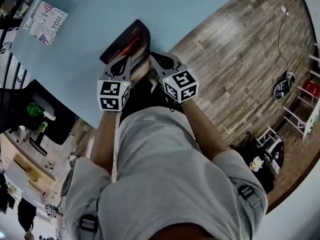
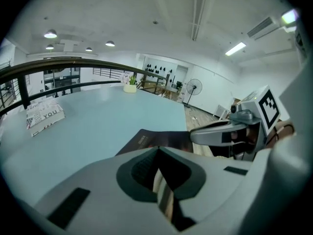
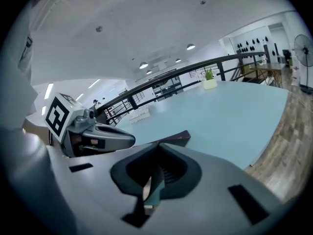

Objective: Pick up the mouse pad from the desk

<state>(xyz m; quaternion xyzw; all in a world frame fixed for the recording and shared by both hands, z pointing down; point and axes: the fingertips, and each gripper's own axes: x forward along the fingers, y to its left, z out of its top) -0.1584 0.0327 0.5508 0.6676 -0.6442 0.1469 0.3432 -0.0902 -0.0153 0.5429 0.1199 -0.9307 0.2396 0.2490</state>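
Observation:
The dark mouse pad, with an orange print, is raised off the pale blue desk at its near edge, tilted up toward me. My left gripper is shut on its near edge, and my right gripper is shut on the same edge just to the right. In the left gripper view the pad runs out from the closed jaws of the left gripper, with the right gripper alongside. In the right gripper view a thin strip of the pad sticks out past the right gripper.
A printed cushion lies at the desk's far left corner. A potted plant stands at the far edge by a dark railing. Wooden floor lies to the right of the desk, with a fan beyond.

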